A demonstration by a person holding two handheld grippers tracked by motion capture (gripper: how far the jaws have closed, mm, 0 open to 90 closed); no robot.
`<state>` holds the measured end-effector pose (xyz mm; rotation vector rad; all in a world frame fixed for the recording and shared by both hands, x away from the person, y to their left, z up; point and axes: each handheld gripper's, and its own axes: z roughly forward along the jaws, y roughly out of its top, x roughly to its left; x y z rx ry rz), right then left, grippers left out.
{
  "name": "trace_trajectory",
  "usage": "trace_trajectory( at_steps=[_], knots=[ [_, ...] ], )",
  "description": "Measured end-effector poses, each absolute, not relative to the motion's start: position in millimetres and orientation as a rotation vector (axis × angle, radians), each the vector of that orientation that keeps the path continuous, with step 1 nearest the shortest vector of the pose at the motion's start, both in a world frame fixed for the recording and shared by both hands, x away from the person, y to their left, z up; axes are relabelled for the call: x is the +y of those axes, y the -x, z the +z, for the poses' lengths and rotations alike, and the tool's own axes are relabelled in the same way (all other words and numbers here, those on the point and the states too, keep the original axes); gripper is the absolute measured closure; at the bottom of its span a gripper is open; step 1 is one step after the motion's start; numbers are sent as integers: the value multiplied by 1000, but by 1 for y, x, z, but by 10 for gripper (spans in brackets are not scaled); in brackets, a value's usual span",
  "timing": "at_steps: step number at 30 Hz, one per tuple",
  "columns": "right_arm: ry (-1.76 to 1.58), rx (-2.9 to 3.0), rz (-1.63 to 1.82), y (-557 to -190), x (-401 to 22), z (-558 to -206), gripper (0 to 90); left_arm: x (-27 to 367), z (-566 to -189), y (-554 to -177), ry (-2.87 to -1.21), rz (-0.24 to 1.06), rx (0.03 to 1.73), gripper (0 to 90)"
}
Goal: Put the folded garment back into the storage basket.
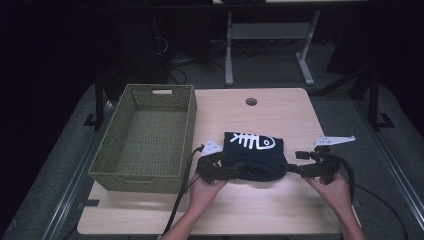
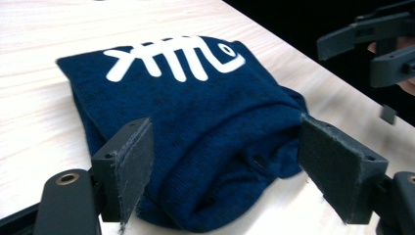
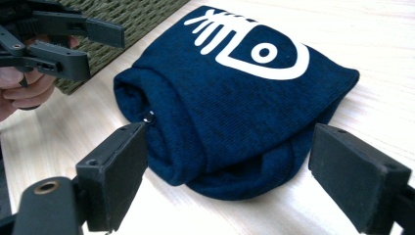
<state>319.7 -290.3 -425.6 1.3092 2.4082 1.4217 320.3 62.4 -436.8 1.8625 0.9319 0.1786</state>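
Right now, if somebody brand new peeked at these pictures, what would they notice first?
Probably the folded dark blue garment with a white fish skeleton printed on top, lying in the middle of the wooden table. Next, the left gripper and right gripper, both open, one at each near corner of the bundle. Just left of it sits a big green woven basket.
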Motion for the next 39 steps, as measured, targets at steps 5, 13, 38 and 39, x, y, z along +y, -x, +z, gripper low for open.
trace_trajectory(
  at_steps=[5, 13, 38, 39],
  knots=[
    [-1353, 2414, 1389, -331, -291, -428, 141, 61, -439, -332, -1852, 183, 984, 212],
    [-1409, 2408, 1374, -346, -290, -431, 141, 60, -447, -348, -1839, 162, 1059, 212],
    [-1598, 2429, 1307, -378, -282, -463, 159, 58, -465, -377, -1830, 104, 1197, 225],
    [-1598, 2429, 1307, -378, -282, -463, 159, 58, -465, -377, -1830, 104, 1197, 227]
  ],
)
